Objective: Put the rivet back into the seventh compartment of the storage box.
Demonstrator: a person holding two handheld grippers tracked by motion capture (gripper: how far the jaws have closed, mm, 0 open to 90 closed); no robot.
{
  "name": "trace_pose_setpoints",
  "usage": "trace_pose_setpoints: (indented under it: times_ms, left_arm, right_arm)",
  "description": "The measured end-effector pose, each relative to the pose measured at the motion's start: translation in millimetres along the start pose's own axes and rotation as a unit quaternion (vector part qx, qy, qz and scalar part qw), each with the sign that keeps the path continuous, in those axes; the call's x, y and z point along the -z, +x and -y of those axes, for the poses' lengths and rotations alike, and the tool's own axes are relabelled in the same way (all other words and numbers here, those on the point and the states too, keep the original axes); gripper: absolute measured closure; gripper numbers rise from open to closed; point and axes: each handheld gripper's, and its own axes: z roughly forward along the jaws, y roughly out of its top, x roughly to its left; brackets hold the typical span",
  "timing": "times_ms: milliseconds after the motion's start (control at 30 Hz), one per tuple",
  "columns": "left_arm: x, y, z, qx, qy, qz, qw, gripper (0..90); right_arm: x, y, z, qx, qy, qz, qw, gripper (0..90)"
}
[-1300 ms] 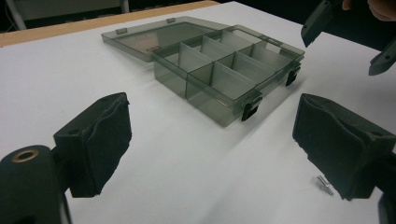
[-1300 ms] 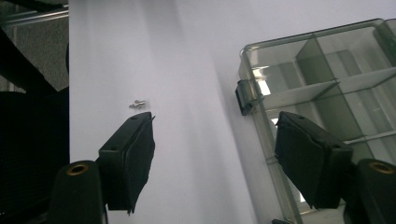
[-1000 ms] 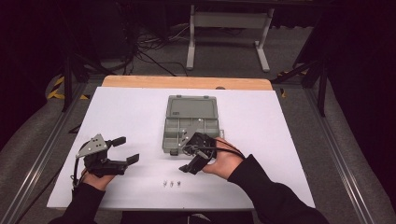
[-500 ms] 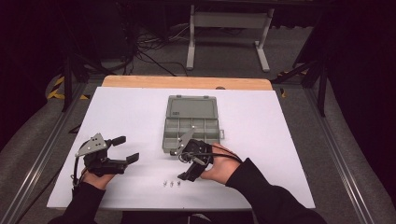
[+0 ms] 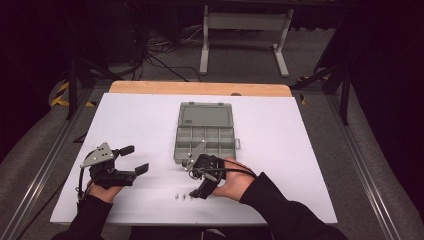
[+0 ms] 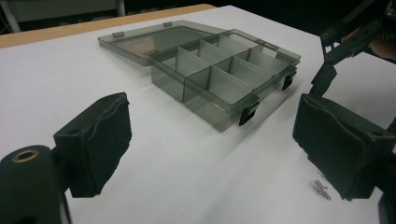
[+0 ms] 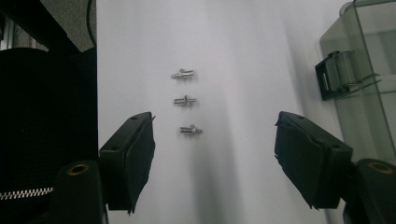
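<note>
In the high view, your right hand-held gripper (image 5: 203,191) sits low in the centre of the frame, tipped down over the three small metal pins (image 5: 183,196) that lie in a short row on the white tabletop (image 5: 140,120), just below the near edge of the open grey compartment box (image 5: 205,137); its jaws stand apart with nothing between the pads. Your left hand-held gripper (image 5: 131,159) rests at the lower left of the frame, well apart from the pins, jaws also apart and empty, so leave it parked there. In the left gripper view, the box fills the upper middle with its lid laid flat behind it and its compartments look empty, while one pin (image 6: 322,188) shows at the lower right just beside the right pad. In the right gripper view, the three pins run in a column at the centre-left of the frame, and the lowest pin (image 7: 190,130) lies nearest the left pad (image 7: 137,158), not midway between the pads; a latch of the box (image 7: 337,74) shows at the upper right. The step in hand looks like picking one pin, so shift the gripper sideways until that nearest pin is centred, come down until the pads almost touch the tabletop, and close slowly across its shaft. Take only that one; closing off-centre would likely roll it away or nudge the pin above it.
</note>
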Motion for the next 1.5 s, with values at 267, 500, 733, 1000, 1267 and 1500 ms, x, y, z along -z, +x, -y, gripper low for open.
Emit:
trace_pose_setpoints:
  times_ms: [267, 500, 733, 1000, 1267, 1500]
  left_arm:
    - [-1.7, 0.6, -0.3, 0.002, -0.001, 0.002, 1.0, 12.2]
    - [-2.1, 0.7, -0.9, 0.0, 0.001, 0.005, 1.0, 12.2]
    - [-2.0, 1.0, -0.8, 0.002, -0.001, 0.002, 1.0, 12.2]
    - [-1.9, 1.4, -0.7, 0.002, -0.002, 0.001, 1.0, 12.3]
    - [-2.7, 1.7, -0.8, 0.002, 0.002, 0.002, 1.0, 12.3]
    - [-3.1, 2.1, -0.6, 0.004, 0.0, 0.003, 1.0, 12.4]
  right_arm:
    - [-12.1, 4.2, 1.3, -0.005, 0.005, -0.004, 1.0, 32.0]
    - [-20.4, 6.9, 1.8, 0.001, 0.011, -0.011, 0.9999, 33.0]
    - [-26.9, 9.6, 1.2, 0.006, 0.011, -0.007, 0.9999, 35.6]
    - [-35.1, 12.4, 1.9, 0.013, 0.024, -0.001, 0.9996, 40.1]
    - [-37.7, 13.1, 1.8, 0.019, 0.03, 0.004, 0.9994, 48.7]
    - [-40.8, 14.9, 1.0, 0.024, 0.033, 0.006, 0.9992, 50.8]
